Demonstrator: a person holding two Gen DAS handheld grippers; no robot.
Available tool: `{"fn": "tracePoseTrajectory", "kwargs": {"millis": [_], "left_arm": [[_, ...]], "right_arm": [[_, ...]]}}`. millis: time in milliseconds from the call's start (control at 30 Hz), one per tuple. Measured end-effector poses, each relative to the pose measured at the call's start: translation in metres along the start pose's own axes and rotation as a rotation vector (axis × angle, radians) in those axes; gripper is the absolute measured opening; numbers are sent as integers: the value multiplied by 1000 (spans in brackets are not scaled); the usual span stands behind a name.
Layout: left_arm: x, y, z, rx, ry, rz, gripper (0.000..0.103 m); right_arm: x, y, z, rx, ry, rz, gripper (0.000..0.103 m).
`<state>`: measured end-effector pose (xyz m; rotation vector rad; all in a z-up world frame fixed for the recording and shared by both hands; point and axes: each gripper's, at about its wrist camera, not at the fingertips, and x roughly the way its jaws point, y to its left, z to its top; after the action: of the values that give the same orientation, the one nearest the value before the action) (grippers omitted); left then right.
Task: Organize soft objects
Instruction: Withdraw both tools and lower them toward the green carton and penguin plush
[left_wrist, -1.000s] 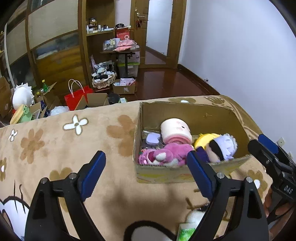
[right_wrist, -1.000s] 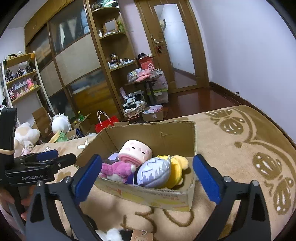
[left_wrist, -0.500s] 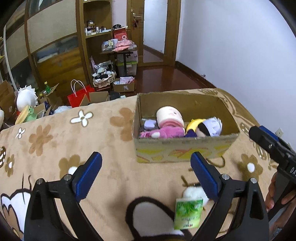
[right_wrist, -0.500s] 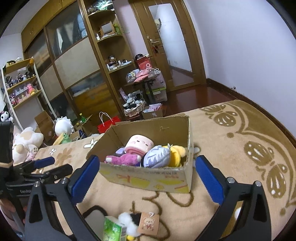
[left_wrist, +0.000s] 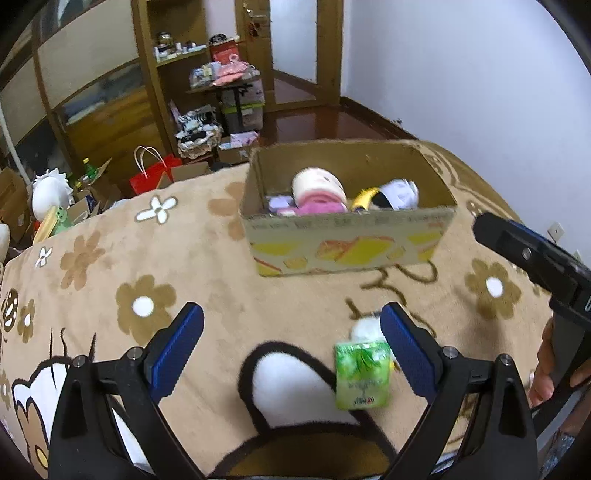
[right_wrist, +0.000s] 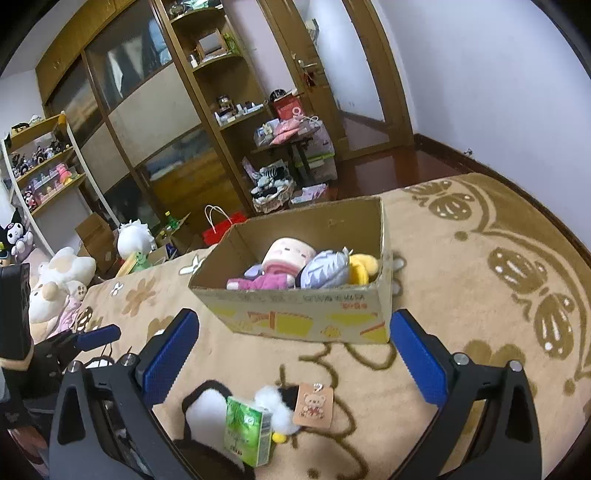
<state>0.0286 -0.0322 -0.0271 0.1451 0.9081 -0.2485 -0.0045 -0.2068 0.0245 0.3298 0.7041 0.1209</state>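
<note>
Cardboard box (left_wrist: 351, 247): on the tan flowered blanket (left_wrist: 184, 258), holding a pink-and-cream plush (left_wrist: 317, 188) and a white-haired doll (left_wrist: 399, 194) side by side
Loose toy: small white plush (right_wrist: 275, 408) with a bear tag (right_wrist: 313, 405), lying near the box's front, touching a green carton (right_wrist: 247, 430)
Left gripper (left_wrist: 291, 350): spread wide, empty, above the carton
Right gripper (right_wrist: 295, 354): spread wide, empty, over the loose toy

Print on the cardboard box (right_wrist: 306, 314) and green carton (right_wrist: 245, 435) is unreadable.
</note>
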Motion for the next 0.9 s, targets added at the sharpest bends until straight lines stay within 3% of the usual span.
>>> {"fn": "tracePoseTrajectory", "kwargs": {"millis": [900], "left_arm": [[62, -32, -13, 34, 162, -62, 96]], "right_arm": [[56, -16, -33, 62, 206, -16, 103]]}}
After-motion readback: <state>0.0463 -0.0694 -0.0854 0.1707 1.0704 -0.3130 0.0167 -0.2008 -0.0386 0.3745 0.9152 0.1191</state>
